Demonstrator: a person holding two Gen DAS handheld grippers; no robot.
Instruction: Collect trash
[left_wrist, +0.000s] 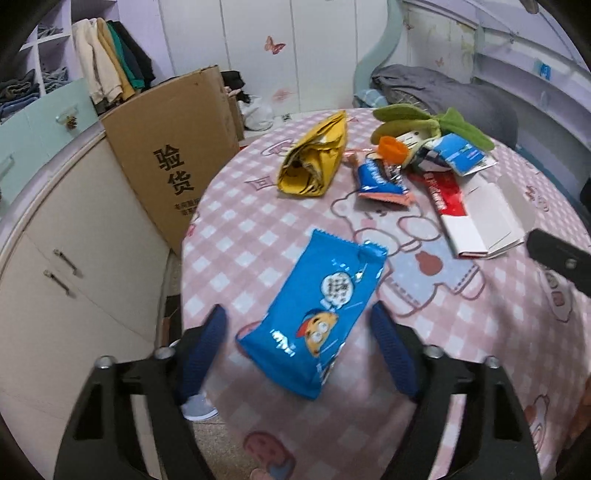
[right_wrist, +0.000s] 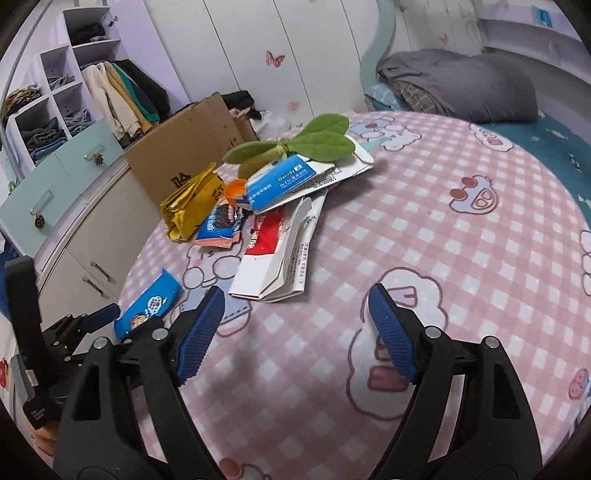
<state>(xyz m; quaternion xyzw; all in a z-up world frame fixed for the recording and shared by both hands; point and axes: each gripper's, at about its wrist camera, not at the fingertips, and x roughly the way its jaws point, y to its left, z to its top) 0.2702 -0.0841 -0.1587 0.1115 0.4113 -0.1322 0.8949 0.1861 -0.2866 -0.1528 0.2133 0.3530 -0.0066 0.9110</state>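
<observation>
Surface: a bed (right_wrist: 424, 229) under a pink checked sheet with cartoon bears carries all the trash.
Left claw (left_wrist: 297, 354): jaws stand wide, one blue pad on each side of a blue snack wrapper, neither pad pressing on it; whether the tips touch the sheet I cannot tell.
Blue snack wrapper (left_wrist: 317, 310): lies flat near the bed's left edge, towards the near end, apart from the other litter; in the right wrist view it shows just beyond the left claw (right_wrist: 110, 314).
Right claw (right_wrist: 295, 325): jaws wide with nothing between them, over bare sheet in the middle of the bed, with the pile beyond it.
Pile: farther up the bed towards the left edge.
Yellow bag (left_wrist: 314, 158): crumpled, at the pile's left end.
Small blue-and-pink packet (left_wrist: 382, 181): just beside the yellow bag.
Red-and-white carton (right_wrist: 273, 254): flattened, at the pile's near side.
Blue-and-white carton (right_wrist: 291, 181): lies partly on top of the red-and-white one.
Green plush leaves (right_wrist: 317, 140): at the far side of the pile, with an orange piece (left_wrist: 391, 147) beside them.
Grey blanket (right_wrist: 461, 85): bundled at the bed's far end.
Cardboard box (left_wrist: 173, 147): stands off the bed's left edge, against the cabinet (left_wrist: 66, 258).
</observation>
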